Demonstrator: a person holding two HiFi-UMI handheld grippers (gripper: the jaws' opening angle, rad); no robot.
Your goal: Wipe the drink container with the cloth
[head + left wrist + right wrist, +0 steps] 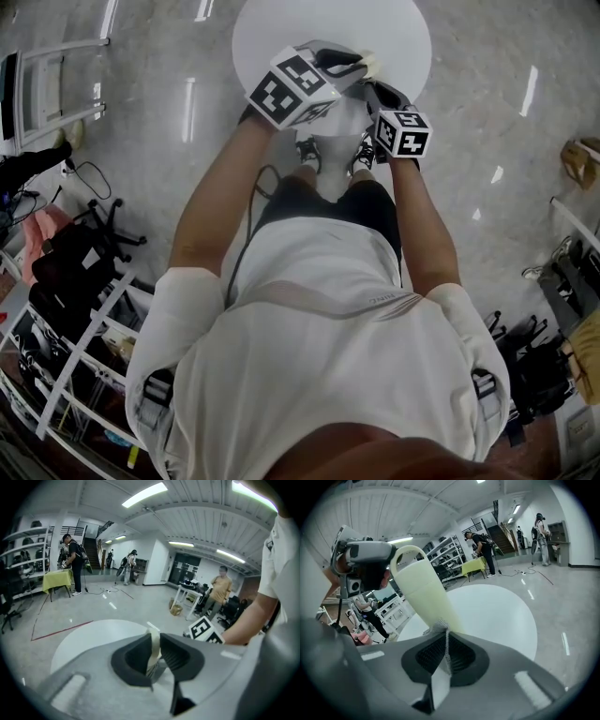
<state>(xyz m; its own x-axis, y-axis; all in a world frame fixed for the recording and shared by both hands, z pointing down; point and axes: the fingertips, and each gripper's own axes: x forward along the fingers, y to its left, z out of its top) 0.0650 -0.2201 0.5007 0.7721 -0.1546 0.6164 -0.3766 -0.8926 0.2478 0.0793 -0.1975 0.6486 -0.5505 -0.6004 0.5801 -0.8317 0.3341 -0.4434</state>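
Head view: both grippers held together over the near part of the round white table (272, 23); left gripper (343, 63) higher and further forward, right gripper (368, 87) just beside it and lower; a pale scrap of the drink container (372, 66) shows between them, the rest covered by the marker cubes; cloth not made out here.

Left gripper view: jaws pinched on a thin cream strip, judged to be the container's loop handle (153, 644); the body hangs out of sight below; right gripper's marker cube (206, 632) close by on the right.

Right gripper view: jaws closed on a fold of grey mesh cloth (440, 629); container a pale yellow-green tapering cylinder held clear of the table, handle at upper left in the left gripper's grasp; long axis slants from there down and rightward to the cloth, lower wall touching or all but touching it.

Judgement: wipe just at contact; the container lies dead ahead of the right jaws, so the coming stroke should run up along that slanted axis toward the handle while the left grip steadies; risk of the hanging body swinging away under pressure.
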